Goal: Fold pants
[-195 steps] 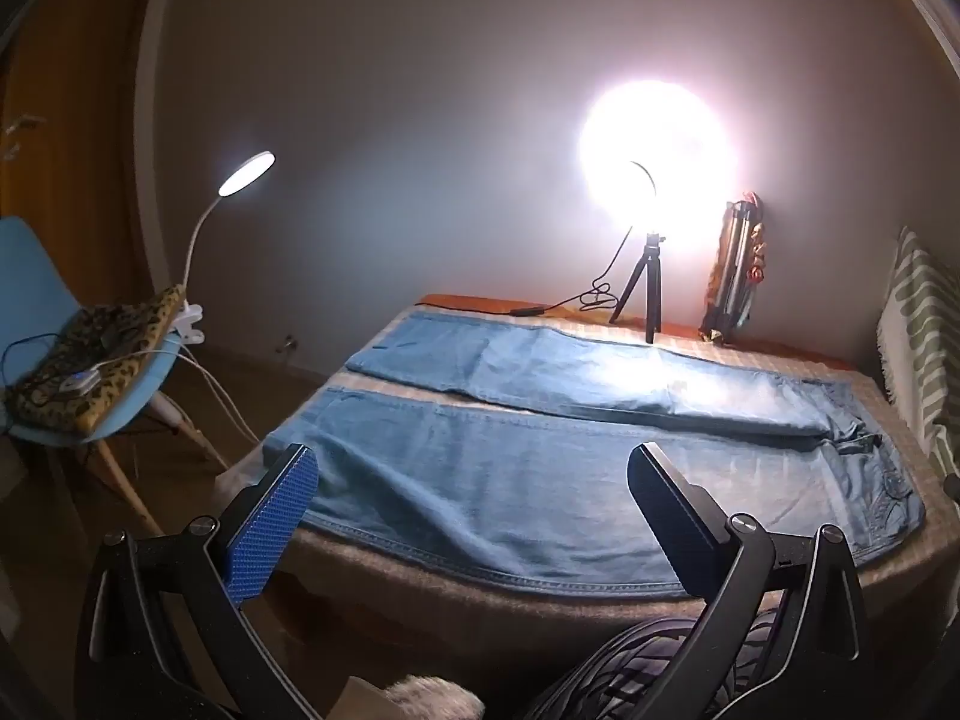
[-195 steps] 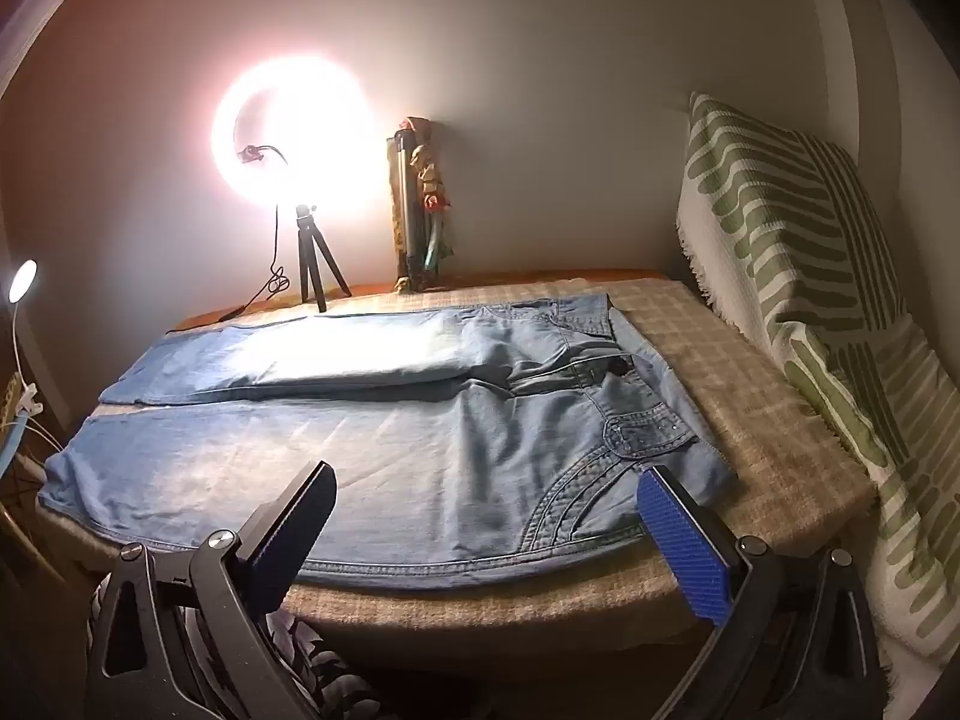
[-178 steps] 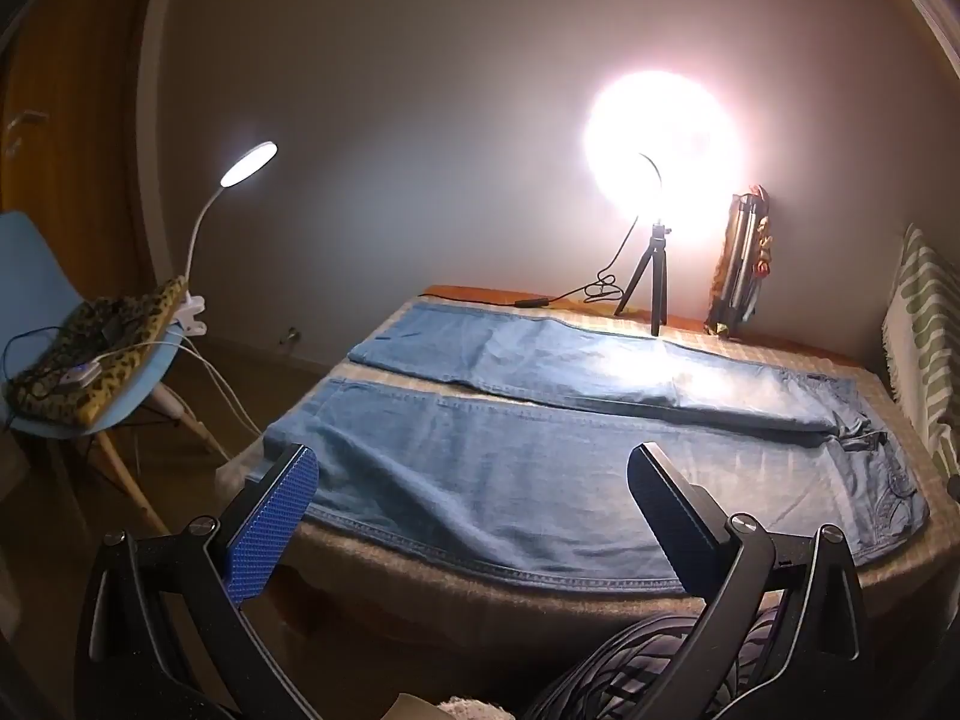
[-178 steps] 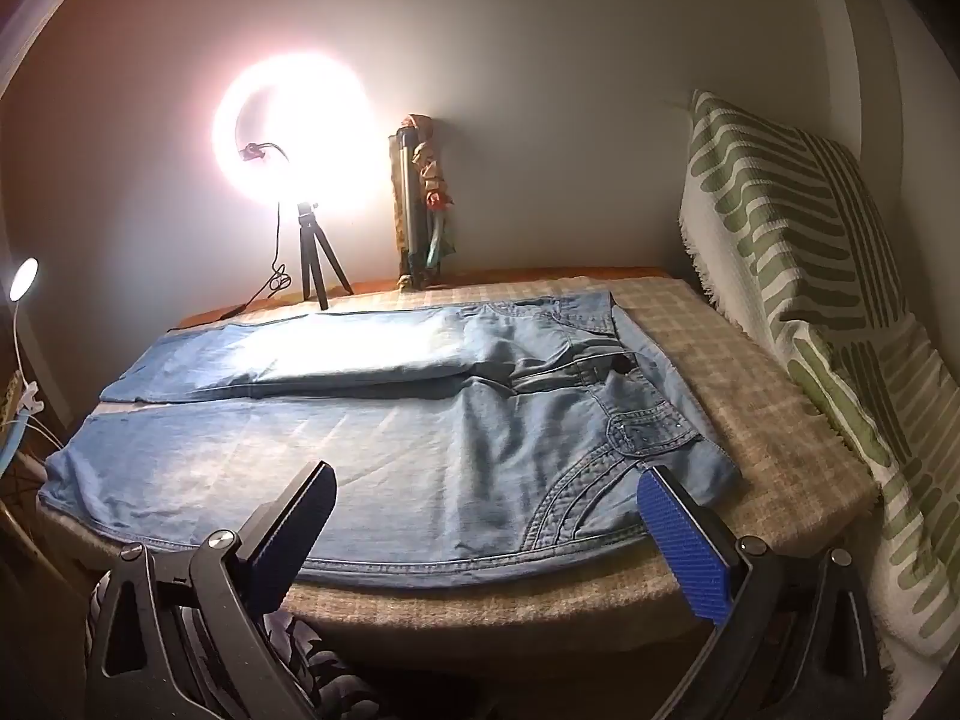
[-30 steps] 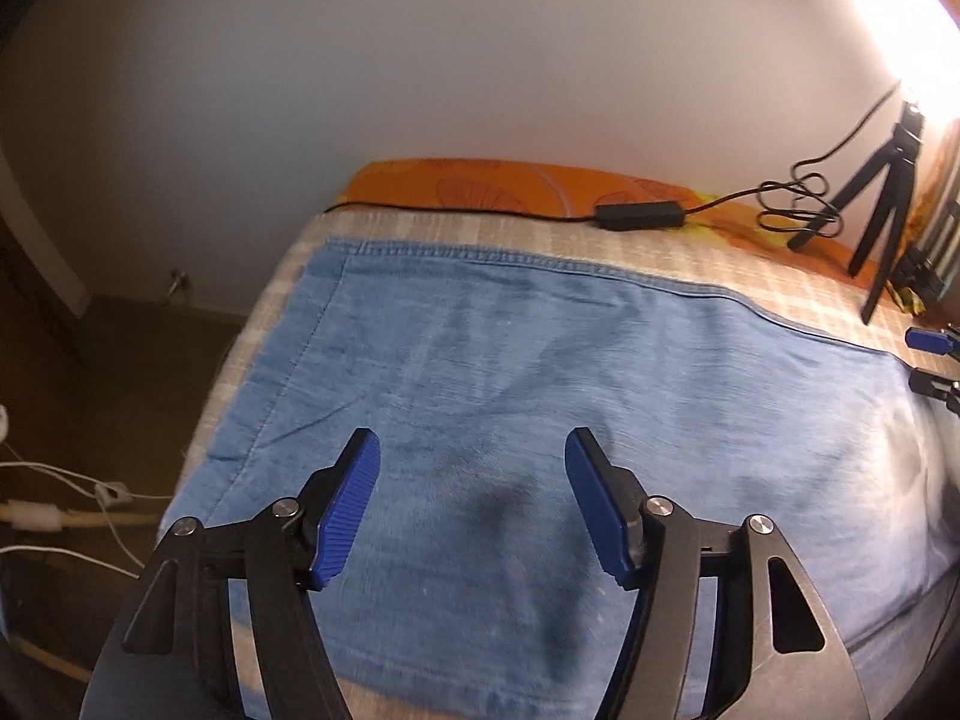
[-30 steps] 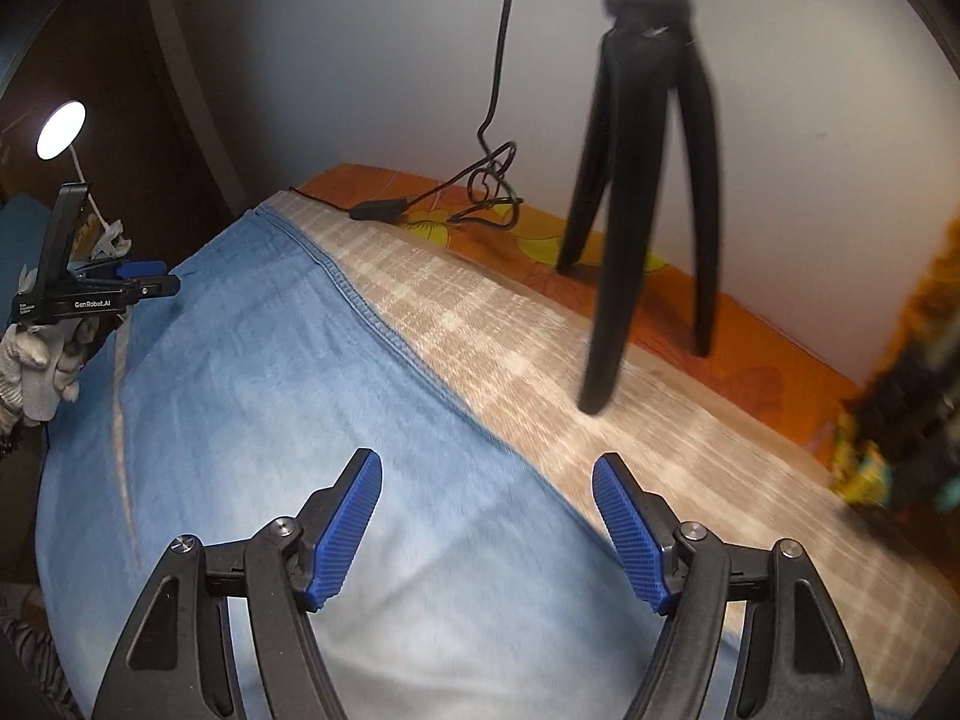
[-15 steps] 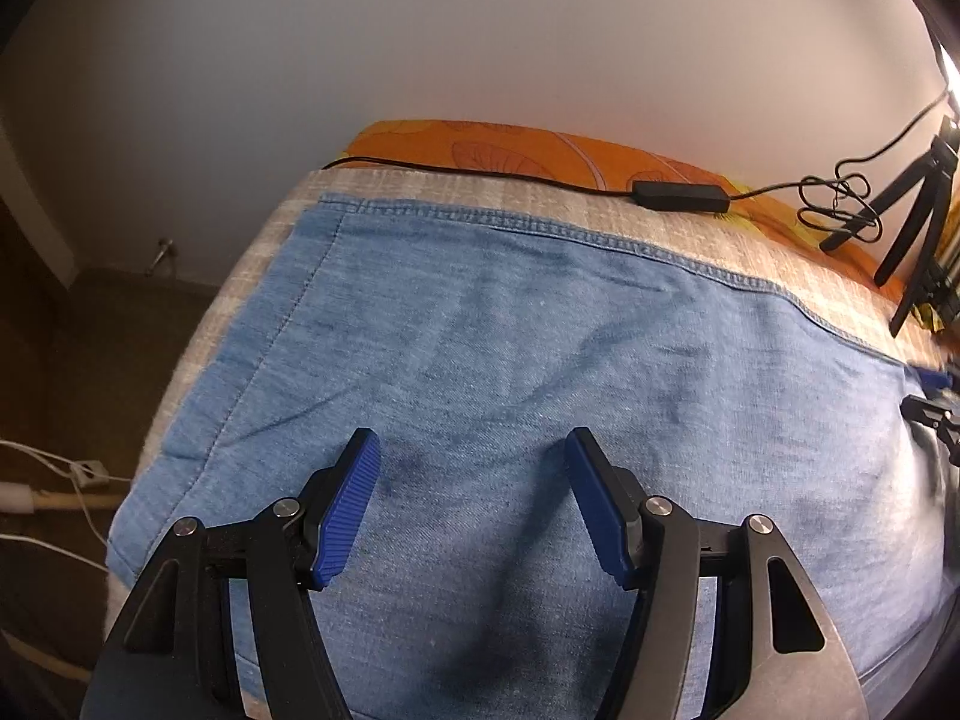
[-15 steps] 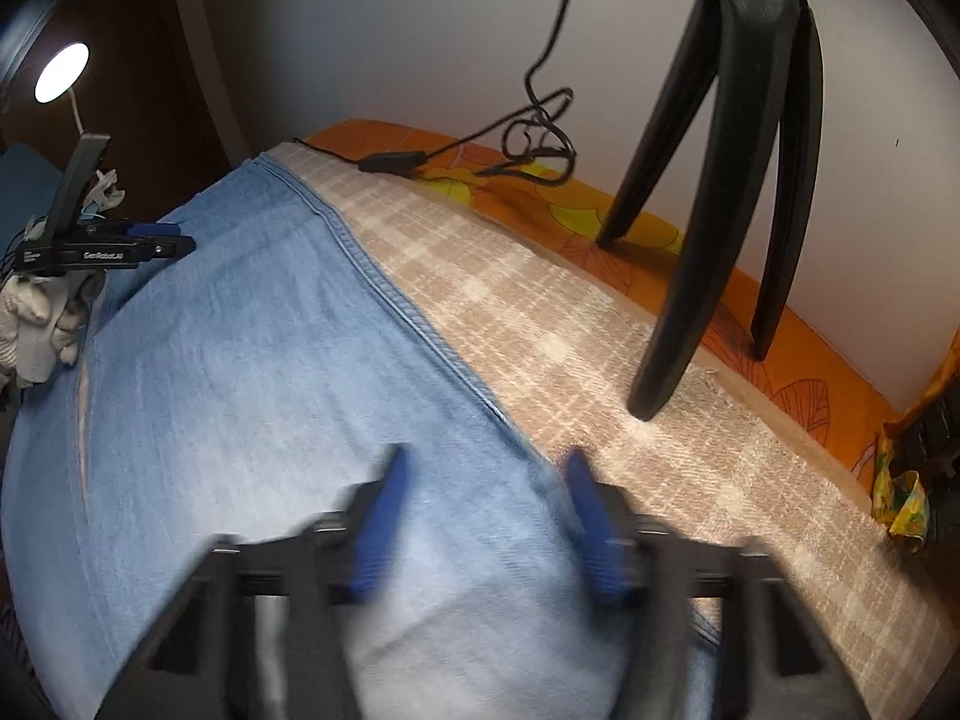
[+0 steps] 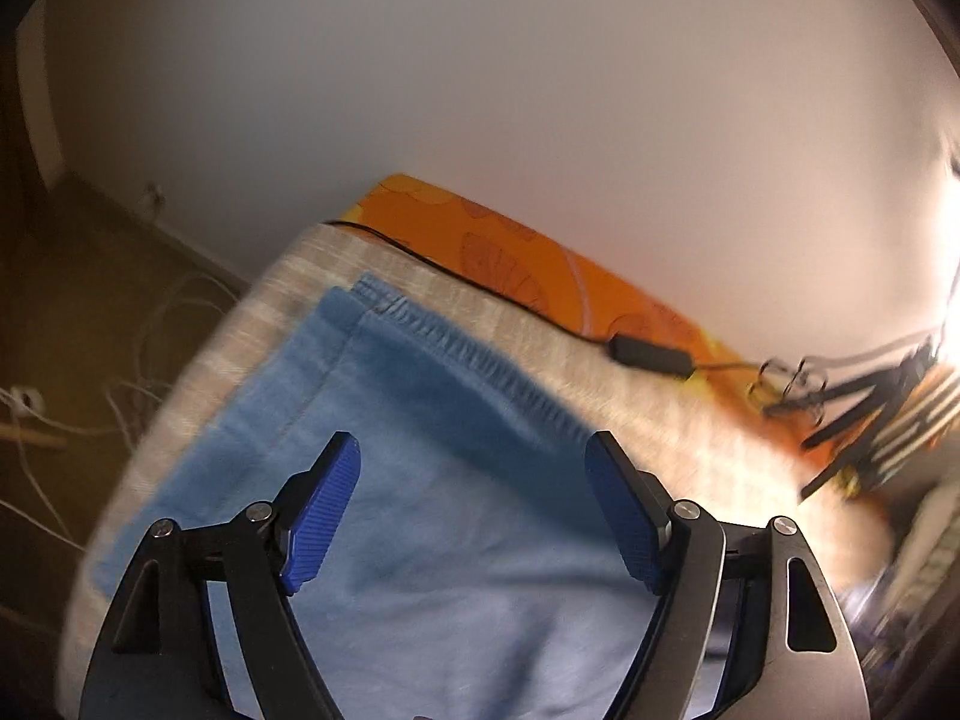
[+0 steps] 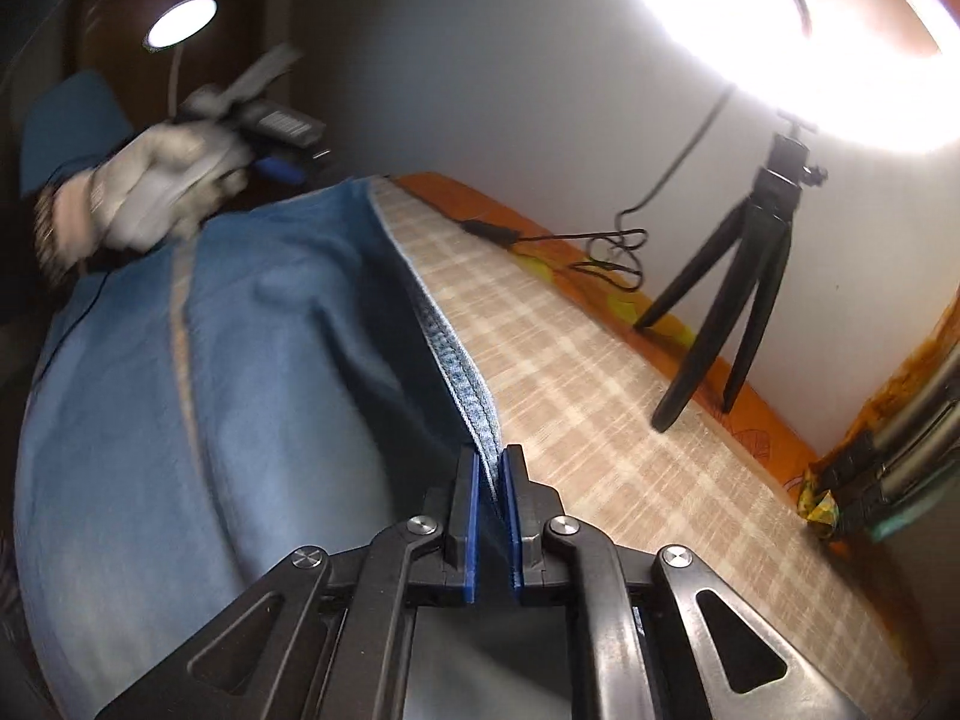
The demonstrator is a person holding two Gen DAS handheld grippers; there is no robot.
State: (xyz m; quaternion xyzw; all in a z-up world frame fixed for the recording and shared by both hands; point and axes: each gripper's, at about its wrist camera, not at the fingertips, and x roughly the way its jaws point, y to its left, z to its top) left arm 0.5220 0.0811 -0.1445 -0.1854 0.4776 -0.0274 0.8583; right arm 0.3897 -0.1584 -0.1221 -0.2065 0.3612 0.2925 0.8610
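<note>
**Right gripper pinches the jeans' far edge**

Half a second ago the right gripper (image 10: pixel 492 516) hung blurred above the denim with its blue pads apart; now they are pressed together on the stitched far edge of the jeans (image 10: pixel 228 396), and that seam rises off the checked blanket (image 10: pixel 600 396) into the pinch. The cloth beside it has bunched into soft ridges where it earlier lay flat.

The left gripper (image 9: pixel 474 516) has swung toward the leg's hem end, and its view is smeared by motion. Its pads stand spread wide, one over the denim (image 9: pixel 432 480) on each side, gripping nothing; whether they touch the fabric cannot be told.

From the right wrist view, the gloved left hand (image 10: pixel 156 198) holds its tool above the far end of the leg.

The jeans lie along the blanket on the bed, near the orange sheet (image 9: pixel 540 258) by the wall. A black cord (image 9: pixel 648 354) runs along that strip, and a tripod (image 10: pixel 738 288) stands there under a glaring ring light (image 10: pixel 810 42).
</note>
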